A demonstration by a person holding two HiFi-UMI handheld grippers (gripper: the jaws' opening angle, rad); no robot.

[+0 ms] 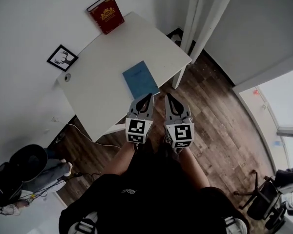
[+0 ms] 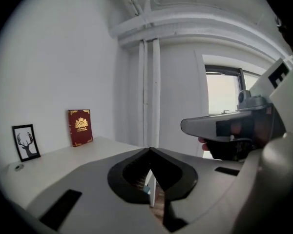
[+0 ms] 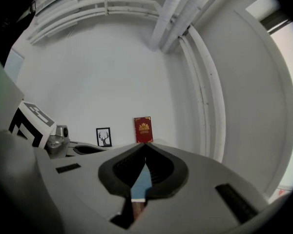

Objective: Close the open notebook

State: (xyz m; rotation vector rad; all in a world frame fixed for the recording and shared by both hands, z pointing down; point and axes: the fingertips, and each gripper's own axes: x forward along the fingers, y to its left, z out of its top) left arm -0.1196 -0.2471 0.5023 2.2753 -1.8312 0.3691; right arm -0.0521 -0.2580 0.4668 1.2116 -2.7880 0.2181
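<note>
The blue notebook lies closed and flat on the white table, near its front edge. My left gripper and right gripper hover side by side just in front of that edge, above the notebook's near end and apart from it. Both point roughly level with their tips pressed together and nothing between them. In the left gripper view the shut jaws hide most of the table. In the right gripper view a strip of the notebook shows below the shut tips.
A red book leans on the wall at the table's back, with a framed deer picture to its left. A small round object sits at the left edge. Wooden floor and white curtains lie right.
</note>
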